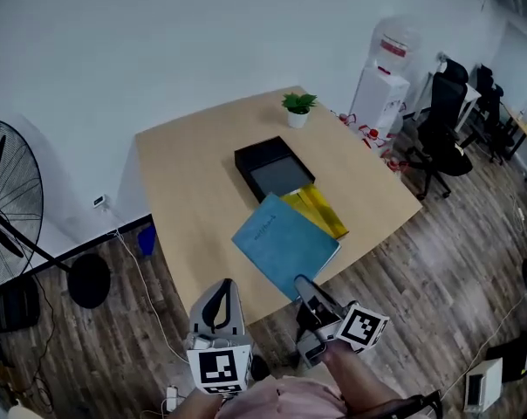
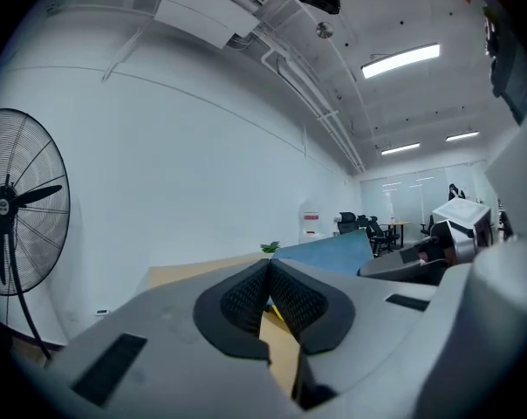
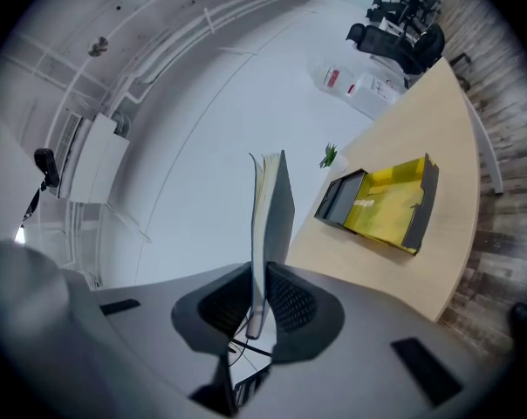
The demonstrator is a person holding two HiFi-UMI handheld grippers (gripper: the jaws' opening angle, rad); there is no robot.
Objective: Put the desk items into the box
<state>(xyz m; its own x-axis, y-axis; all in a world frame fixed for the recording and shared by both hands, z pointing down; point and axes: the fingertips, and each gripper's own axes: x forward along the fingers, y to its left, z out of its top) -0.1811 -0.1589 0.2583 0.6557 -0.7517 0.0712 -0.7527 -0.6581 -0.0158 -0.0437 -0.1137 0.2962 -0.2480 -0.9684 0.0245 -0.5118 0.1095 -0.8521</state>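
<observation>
A blue notebook (image 1: 285,243) is lifted over the table's near edge, and my right gripper (image 1: 303,284) is shut on its near corner. In the right gripper view the notebook (image 3: 268,216) stands edge-on between the jaws of the right gripper (image 3: 257,273). A yellow folder (image 1: 320,209) lies partly under it, next to the open black box (image 1: 275,171). The same folder (image 3: 390,206) and box (image 3: 340,196) show beyond the notebook. My left gripper (image 1: 222,288) hangs off the table's front edge, jaws shut with nothing in them (image 2: 269,269).
A small potted plant (image 1: 297,107) stands at the far edge of the wooden table (image 1: 194,173). A standing fan (image 1: 6,208) is on the floor to the left. A water dispenser (image 1: 381,85) and office chairs (image 1: 442,125) stand at the right.
</observation>
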